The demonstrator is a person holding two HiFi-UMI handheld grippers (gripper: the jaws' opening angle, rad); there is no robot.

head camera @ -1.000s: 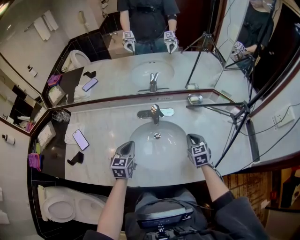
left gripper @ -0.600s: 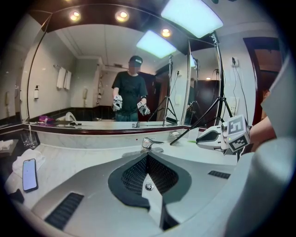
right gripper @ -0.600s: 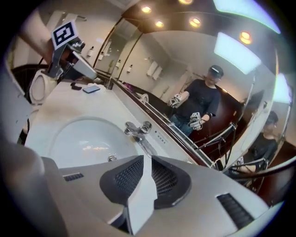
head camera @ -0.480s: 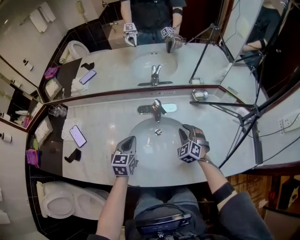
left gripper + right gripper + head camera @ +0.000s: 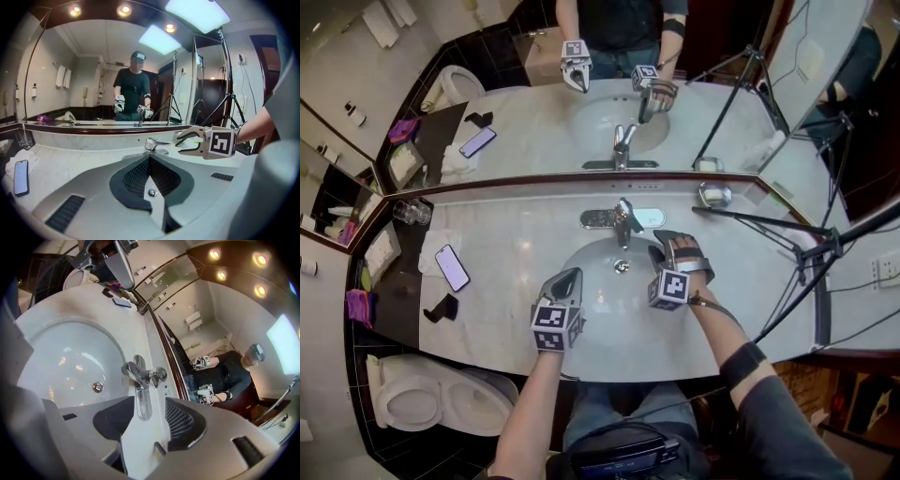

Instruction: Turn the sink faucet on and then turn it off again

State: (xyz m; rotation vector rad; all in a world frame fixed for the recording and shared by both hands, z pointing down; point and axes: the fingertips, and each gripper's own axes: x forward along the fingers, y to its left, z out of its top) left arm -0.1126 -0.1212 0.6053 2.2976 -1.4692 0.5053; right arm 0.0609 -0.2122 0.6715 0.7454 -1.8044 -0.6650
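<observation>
The chrome faucet (image 5: 623, 221) stands at the back of the white basin (image 5: 609, 300), with no water stream visible. My right gripper (image 5: 667, 248) hovers just right of the faucet, rolled on its side. Its jaws have just been opening and now stand wide with nothing gripped. In the right gripper view the faucet (image 5: 140, 375) sits a little ahead of the right gripper (image 5: 145, 414). My left gripper (image 5: 569, 279) hangs shut over the basin's front left. From the left gripper (image 5: 149, 158), I see the faucet (image 5: 151, 144) and the open right gripper (image 5: 181, 143).
A phone (image 5: 451, 268) and a black holder (image 5: 441, 307) lie on the marble counter (image 5: 516, 253) at left, with glasses (image 5: 412, 213) in the corner. A soap dish (image 5: 713, 195) and tripod legs (image 5: 769, 225) are at right. A mirror runs behind the faucet.
My right gripper moved from the basin's front right up toward the faucet, rolled onto its side, and its jaws opened. The left gripper shifted slightly forward.
</observation>
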